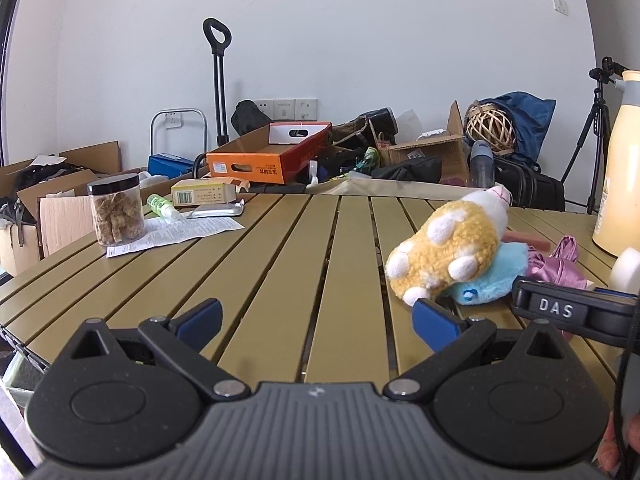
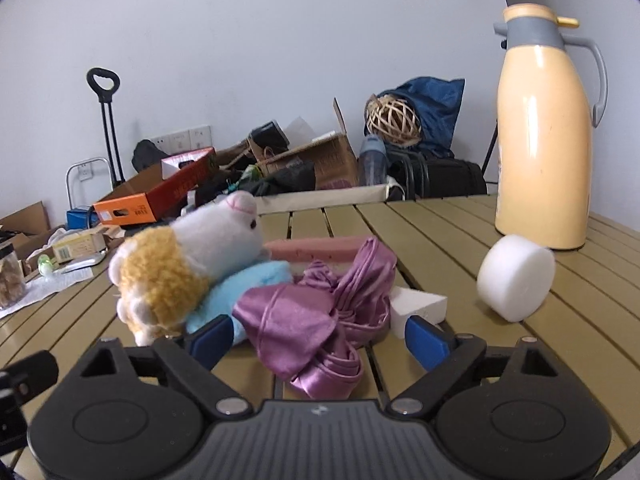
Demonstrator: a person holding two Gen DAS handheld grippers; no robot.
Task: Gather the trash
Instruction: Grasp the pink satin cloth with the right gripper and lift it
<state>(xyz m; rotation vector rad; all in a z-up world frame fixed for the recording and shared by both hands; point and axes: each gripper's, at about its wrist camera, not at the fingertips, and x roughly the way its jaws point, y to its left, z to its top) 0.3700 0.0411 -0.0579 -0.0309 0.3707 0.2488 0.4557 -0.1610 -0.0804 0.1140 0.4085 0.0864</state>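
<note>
My left gripper (image 1: 316, 320) is open and empty above the slatted olive table (image 1: 280, 248). Far left on the table lie a printed paper sheet (image 1: 180, 234), a silver foil blister pack (image 1: 218, 210), a yellow-and-white medicine box (image 1: 204, 193) and a small green bottle (image 1: 160, 205). My right gripper (image 2: 318, 340) is open, its jaws on either side of a crumpled purple satin cloth (image 2: 316, 320). A white foam wedge (image 2: 418, 306) lies by its right fingertip and a round white foam disc (image 2: 516, 276) stands further right.
A yellow-and-white plush toy (image 1: 452, 244) lies on a blue plush (image 1: 492, 276), also shown in the right wrist view (image 2: 188, 268). A pink block (image 2: 316, 248) lies behind the cloth. A jar of snacks (image 1: 116, 210) stands at the left. A cream thermos jug (image 2: 544, 132) stands at the right. Cluttered boxes fill the floor behind.
</note>
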